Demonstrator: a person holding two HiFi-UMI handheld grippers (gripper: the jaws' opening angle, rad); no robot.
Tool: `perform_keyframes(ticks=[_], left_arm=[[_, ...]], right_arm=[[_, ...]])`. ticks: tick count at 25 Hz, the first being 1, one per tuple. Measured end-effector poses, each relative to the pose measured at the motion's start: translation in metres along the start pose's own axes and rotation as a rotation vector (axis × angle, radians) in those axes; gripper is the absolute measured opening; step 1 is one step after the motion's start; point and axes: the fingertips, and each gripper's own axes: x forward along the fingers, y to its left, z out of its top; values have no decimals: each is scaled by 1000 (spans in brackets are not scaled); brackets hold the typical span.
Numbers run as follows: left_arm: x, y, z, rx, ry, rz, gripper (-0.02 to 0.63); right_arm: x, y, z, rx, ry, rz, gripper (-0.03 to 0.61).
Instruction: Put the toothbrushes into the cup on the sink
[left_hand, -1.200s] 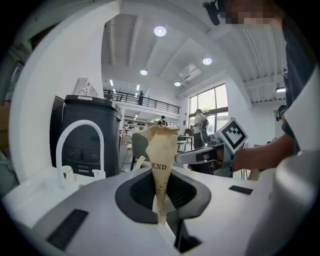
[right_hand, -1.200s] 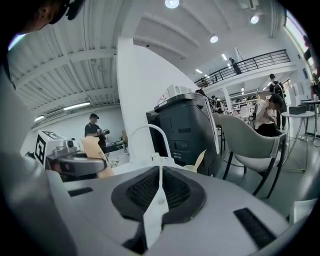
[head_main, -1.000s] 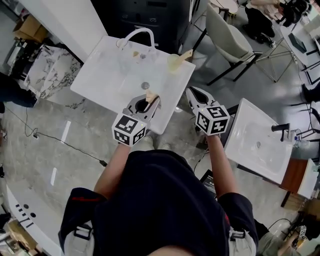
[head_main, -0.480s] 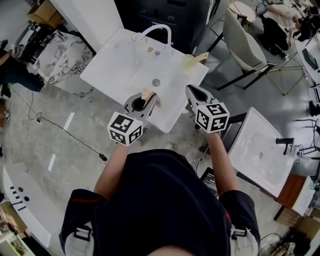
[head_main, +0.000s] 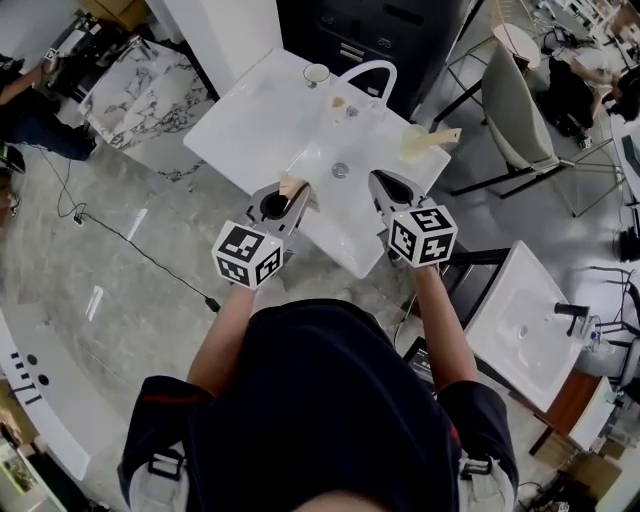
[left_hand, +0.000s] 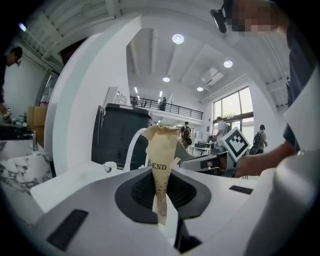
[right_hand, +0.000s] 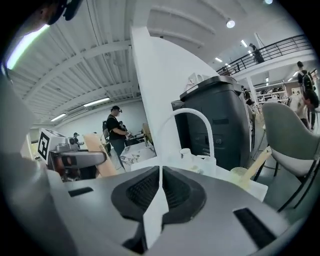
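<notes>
Flanking the cup (head_main: 413, 146) on the sink (head_main: 250, 130) are a faucet (head_main: 370, 64) and chair (head_main: 515, 95).

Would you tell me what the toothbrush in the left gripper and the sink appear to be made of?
The toothbrush: pale tan, matte, likely bamboo or wood, perhaps paper-wrapped. The sink: white, smooth with soft sheen, probably ceramic.

White sink (head_main: 250, 140), standing on a grey stone floor (head_main: 120, 200), is carrying an arched faucet (head_main: 372, 65) at its far edge and a round drain (head_main: 340, 170) in the basin. A small white cup (head_main: 317, 73) is sitting left of the faucet. A pale cup (head_main: 412, 148) is standing at the right corner, with a wooden toothbrush (head_main: 442, 135) leaning out of it.
</notes>
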Motion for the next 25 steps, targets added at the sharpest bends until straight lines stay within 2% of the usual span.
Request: perform_keyframes(ticks=[14, 25], left_arm=[[-28, 112, 16, -15, -5, 19, 35], [-42, 175, 27, -29, -13, -21, 37]], right_arm=[[103, 61, 27, -12, 22, 39, 44], [161, 88, 45, -12, 41, 7, 44]])
